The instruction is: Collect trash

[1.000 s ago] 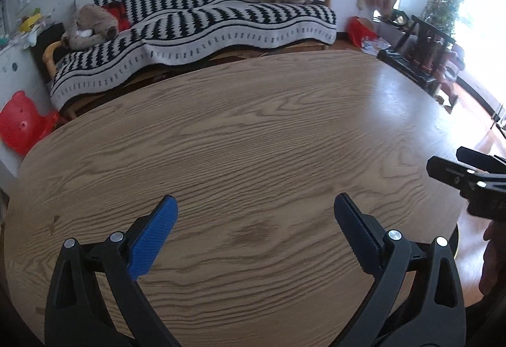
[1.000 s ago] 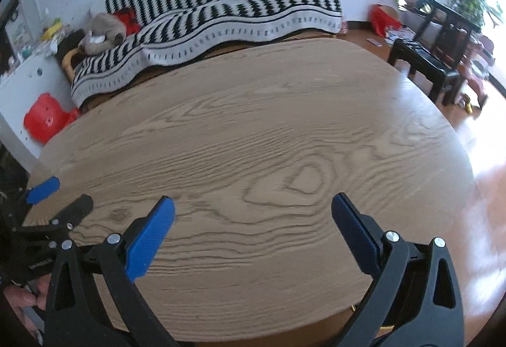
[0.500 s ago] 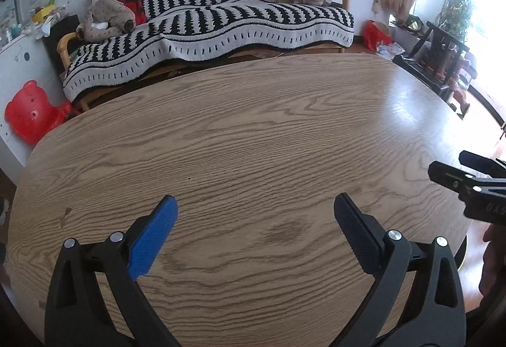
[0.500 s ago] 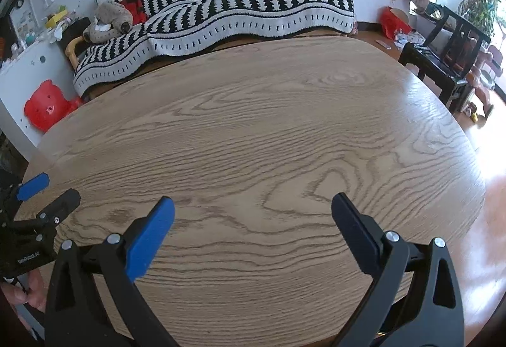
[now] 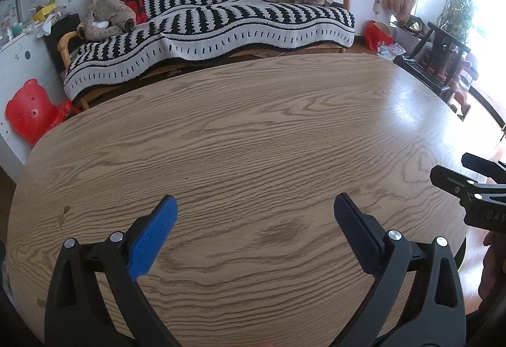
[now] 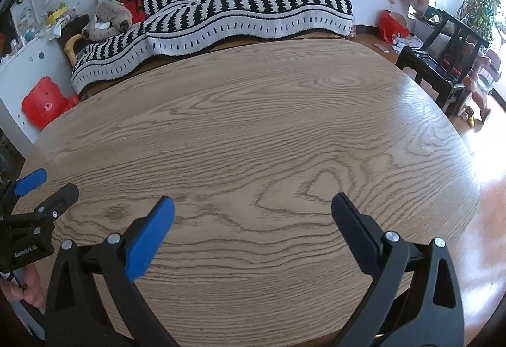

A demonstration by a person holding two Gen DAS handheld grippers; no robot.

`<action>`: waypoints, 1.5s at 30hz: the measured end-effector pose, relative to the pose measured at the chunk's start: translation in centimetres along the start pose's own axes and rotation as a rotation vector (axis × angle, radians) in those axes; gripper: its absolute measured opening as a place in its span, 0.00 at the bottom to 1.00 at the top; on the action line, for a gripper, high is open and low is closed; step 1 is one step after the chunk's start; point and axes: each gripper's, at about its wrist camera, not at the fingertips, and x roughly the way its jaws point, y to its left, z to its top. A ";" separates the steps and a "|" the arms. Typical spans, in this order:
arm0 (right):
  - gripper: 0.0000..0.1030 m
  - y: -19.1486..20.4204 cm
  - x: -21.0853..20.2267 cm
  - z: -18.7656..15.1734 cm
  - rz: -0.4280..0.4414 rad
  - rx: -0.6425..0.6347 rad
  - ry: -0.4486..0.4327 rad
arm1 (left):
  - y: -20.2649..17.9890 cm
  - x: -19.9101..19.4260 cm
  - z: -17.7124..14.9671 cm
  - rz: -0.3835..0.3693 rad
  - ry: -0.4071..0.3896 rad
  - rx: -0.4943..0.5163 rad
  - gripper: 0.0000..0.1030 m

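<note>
Beyond the wooden table (image 5: 253,132) stands a striped sofa (image 5: 221,21).

Oval wood-grain table (image 5: 253,132): light oak-pattern top, glare patch at right edge, 1 small pale chip (image 5: 62,215) near left edge.

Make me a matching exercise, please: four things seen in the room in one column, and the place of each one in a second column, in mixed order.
1. left gripper
2. soft toy
3. red bear stool
4. black chair

a. floor, left of sofa
b. floor, right of table
c. left end of sofa
d. open above table

Pairs: 1-d, 2-c, 3-a, 4-b
</note>
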 end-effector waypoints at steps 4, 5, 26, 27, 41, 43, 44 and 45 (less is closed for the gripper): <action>0.93 0.3 0.0 -0.1 -0.004 -0.009 -0.002 | -0.1 0.0 0.0 -0.001 -0.001 0.002 0.93; 0.93 0.2 0.0 -0.2 -0.005 -0.008 0.000 | -0.1 0.0 0.0 0.000 -0.001 0.003 0.93; 0.93 -0.1 -0.2 -0.2 -0.012 -0.005 0.000 | -0.6 0.1 0.0 0.006 0.002 0.011 0.93; 0.93 -0.2 -0.3 -0.2 -0.012 -0.005 0.000 | -0.6 0.1 -0.1 0.005 0.001 0.011 0.93; 0.93 -0.2 -0.4 -0.3 -0.012 -0.020 0.011 | -1.1 -0.3 -0.2 0.005 -0.002 0.016 0.93; 0.93 -0.2 -0.4 -0.3 -0.011 -0.022 0.011 | -1.2 -0.4 -0.2 0.012 -0.010 0.016 0.93; 0.93 -0.2 -0.4 -0.3 -0.011 -0.022 0.011 | -1.1 -0.4 -0.1 0.013 -0.012 0.017 0.93; 0.93 -0.1 -0.4 -0.3 -0.011 -0.021 0.011 | -1.2 -0.5 -0.1 0.013 -0.014 0.019 0.93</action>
